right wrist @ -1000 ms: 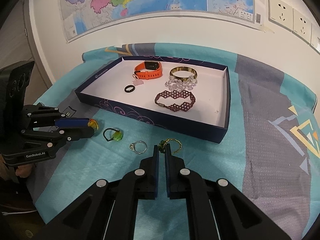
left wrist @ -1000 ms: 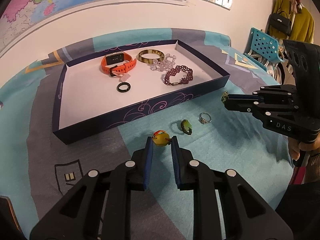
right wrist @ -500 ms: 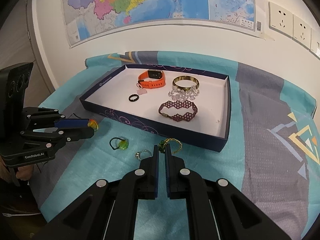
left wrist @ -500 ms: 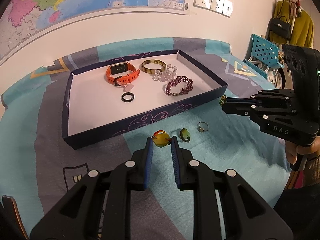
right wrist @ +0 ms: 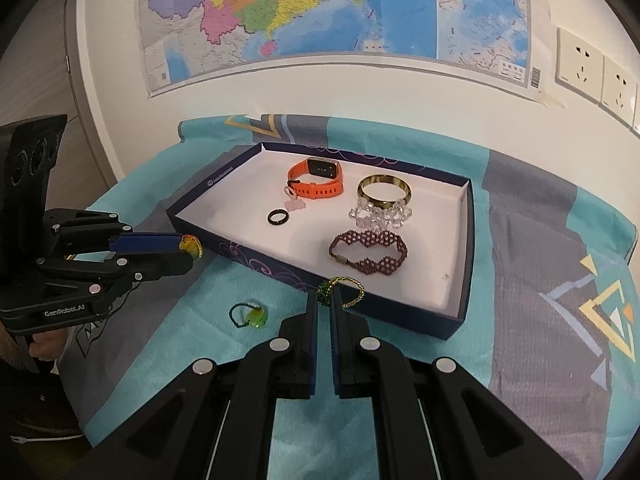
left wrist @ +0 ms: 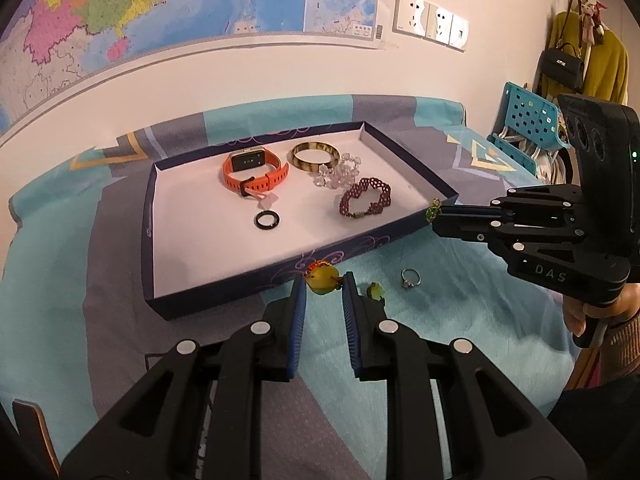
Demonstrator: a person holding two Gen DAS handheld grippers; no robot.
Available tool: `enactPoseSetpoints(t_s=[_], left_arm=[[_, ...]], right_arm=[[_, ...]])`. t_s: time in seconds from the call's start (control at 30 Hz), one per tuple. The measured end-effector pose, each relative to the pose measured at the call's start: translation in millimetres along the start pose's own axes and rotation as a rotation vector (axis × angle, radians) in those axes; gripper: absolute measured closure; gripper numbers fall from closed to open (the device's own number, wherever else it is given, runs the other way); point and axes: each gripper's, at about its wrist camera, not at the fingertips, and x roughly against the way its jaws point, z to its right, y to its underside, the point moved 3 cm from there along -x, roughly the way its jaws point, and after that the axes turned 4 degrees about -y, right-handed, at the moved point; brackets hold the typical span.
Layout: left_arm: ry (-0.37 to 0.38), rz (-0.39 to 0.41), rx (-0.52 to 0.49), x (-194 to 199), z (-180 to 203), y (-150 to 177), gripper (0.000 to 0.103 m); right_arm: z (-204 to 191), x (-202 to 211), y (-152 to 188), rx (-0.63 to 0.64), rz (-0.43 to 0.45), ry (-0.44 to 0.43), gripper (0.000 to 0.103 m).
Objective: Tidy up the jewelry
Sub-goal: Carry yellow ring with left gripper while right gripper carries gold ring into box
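Left wrist view: left gripper (left wrist: pixel 323 282) pinches a yellow bead ring (left wrist: pixel 322 279) between its blue pads, jaws narrow, held just in front of the near wall of the dark blue tray (left wrist: pixel 224 294). On the teal cloth (left wrist: pixel 440 312) right of the fingers lie a green bead ring (left wrist: pixel 375 290), partly hidden behind the right finger, and a silver ring (left wrist: pixel 411 278). The right gripper (left wrist: pixel 434 211) enters from the right, a small green-and-gold piece (left wrist: pixel 433 208) at its tip, near the tray's right corner. A hand (left wrist: pixel 588 314) grips its handle, cut off at the edge. Inside the tray: orange watch (left wrist: pixel 256 172), gold bangle (left wrist: pixel 316 155), clear crystal bracelet (left wrist: pixel 338 172), maroon beaded bracelet (left wrist: pixel 366 197), black ring (left wrist: pixel 267 220)

Right wrist view: right gripper (right wrist: pixel 324 298) closed tight on the green-and-gold piece (right wrist: pixel 340 290); here its gold loop shows, hanging right of the fingers against the tray wall (right wrist: pixel 400 312). The green bead ring (right wrist: pixel 250 316) shows whole, with its dark band. The silver ring is not visible, apparently behind the fingers. The left gripper (right wrist: pixel 190 246) with the yellow bead ring (right wrist: pixel 190 245) sits at left, beside the tray's near corner
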Motion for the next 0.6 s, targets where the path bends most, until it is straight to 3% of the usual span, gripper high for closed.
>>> enactPoseSetpoints(t_s=[0.6], left_arm=[[-0.014, 0.013, 0.0, -7.8, -5.5, -17.4, 0.084]], right_arm=[[0.9, -11.1, -20.3, 0.03, 0.006, -0.006, 0.099]])
